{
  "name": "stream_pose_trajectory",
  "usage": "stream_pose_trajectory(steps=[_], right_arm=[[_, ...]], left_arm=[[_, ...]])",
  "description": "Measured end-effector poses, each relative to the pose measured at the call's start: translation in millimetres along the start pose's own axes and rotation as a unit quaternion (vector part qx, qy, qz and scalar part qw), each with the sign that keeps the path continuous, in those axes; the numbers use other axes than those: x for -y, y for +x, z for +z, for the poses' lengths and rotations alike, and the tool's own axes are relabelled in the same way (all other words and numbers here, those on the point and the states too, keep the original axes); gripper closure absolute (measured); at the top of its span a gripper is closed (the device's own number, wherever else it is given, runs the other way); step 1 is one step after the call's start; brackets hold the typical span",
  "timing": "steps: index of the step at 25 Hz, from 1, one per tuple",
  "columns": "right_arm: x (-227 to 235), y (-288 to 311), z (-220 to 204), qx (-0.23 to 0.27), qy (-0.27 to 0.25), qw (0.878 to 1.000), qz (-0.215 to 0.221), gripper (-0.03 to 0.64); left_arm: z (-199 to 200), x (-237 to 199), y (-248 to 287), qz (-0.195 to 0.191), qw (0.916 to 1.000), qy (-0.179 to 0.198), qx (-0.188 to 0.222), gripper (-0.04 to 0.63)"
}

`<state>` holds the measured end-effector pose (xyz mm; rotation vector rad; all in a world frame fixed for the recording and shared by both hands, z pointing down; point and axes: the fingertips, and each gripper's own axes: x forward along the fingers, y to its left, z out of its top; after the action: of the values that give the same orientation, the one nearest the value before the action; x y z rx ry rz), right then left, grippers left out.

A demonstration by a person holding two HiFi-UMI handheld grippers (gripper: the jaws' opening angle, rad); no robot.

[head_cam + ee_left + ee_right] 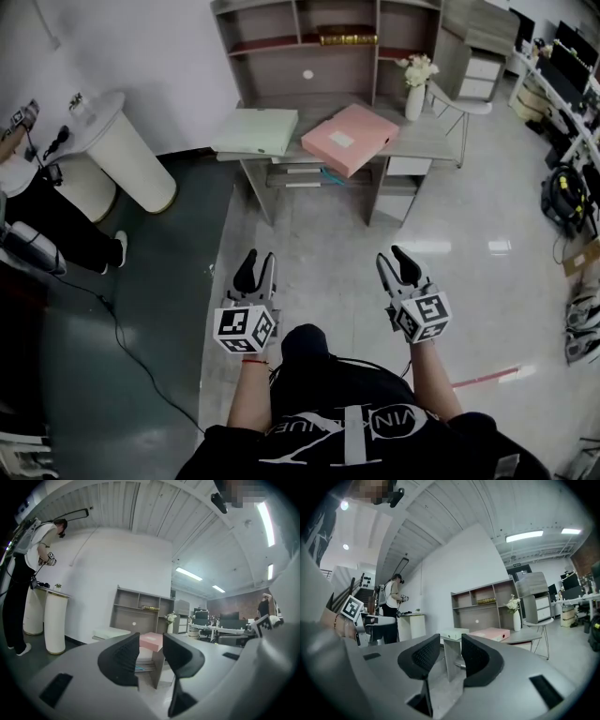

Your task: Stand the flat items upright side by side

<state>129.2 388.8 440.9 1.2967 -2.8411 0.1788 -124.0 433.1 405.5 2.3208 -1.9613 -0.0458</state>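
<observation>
Where pink box (350,139) overhangs desk (437,142) edge, floor (328,244) spreads; green box (255,131) beside.

left file (255,131) beside right file (350,139), on desk (427,141)

The person wore a black short-sleeved T-shirt (347,431) with white lettering (342,425) across the front, and a red bracelet (255,362) on the left wrist. The left gripper (259,258) and right gripper (394,255) had grey bodies, black ribbed pads (123,660) and black-and-white marker cubes (246,328).
</observation>
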Motion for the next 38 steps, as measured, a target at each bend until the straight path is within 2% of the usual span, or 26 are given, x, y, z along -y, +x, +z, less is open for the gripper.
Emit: stream_pose_trajectory(steps=[7,17,28,38], right_arm=[[21,20,-9,-0.010,0.009,1.000,-0.002,0.465],[77,88,-10,-0.029,0.015,0.999,-0.020,0.463],[137,157,-16,-0.061,0.035,0.996,-0.059,0.460],[183,239,-31,-0.089,0.046,0.992,-0.076,0.457]], left_arm=[[-13,-9,29,0.005,0.9998,-0.010,-0.019,0.440],[-12,-33,135,-0.014,0.9990,-0.030,-0.030,0.440],[-14,-46,258,-0.066,0.9951,-0.036,-0.064,0.440],[-29,-70,368,-0.103,0.9891,-0.049,-0.094,0.440]])
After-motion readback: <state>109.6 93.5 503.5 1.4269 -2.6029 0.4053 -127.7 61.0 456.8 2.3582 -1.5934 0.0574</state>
